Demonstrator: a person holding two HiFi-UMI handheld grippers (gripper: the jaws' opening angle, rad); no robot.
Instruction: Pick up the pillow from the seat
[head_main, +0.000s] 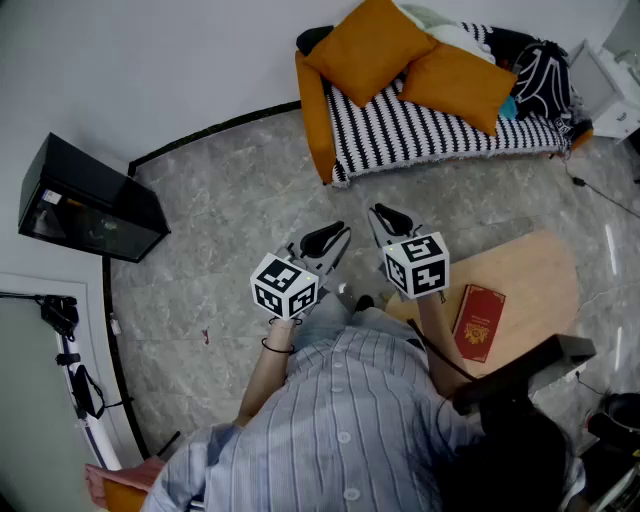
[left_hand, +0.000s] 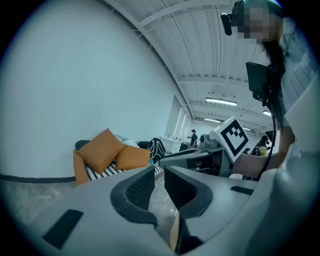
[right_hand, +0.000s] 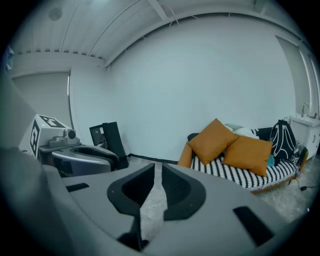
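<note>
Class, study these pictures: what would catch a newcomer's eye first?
Two orange pillows lean on the black-and-white striped seat across the room. Nearer, the left hand-held gripper and right hand-held gripper hang empty over the grey floor; a red book lies on the wooden table.

- The room is evenly bright, with a soft, cool light and a slight blue-green tint.
- In the left gripper view, long lamps (left_hand: 221, 101) on the ceiling glow white, without strong glare.
- Shadows are weak; a soft one lies under the sofa (head_main: 440, 130).
- The floor (head_main: 220, 190) shows pale reflected streaks at the right.
- Both gripper views bend straight lines, and their corners go black.
- The closest foreground there is slightly soft.
</note>
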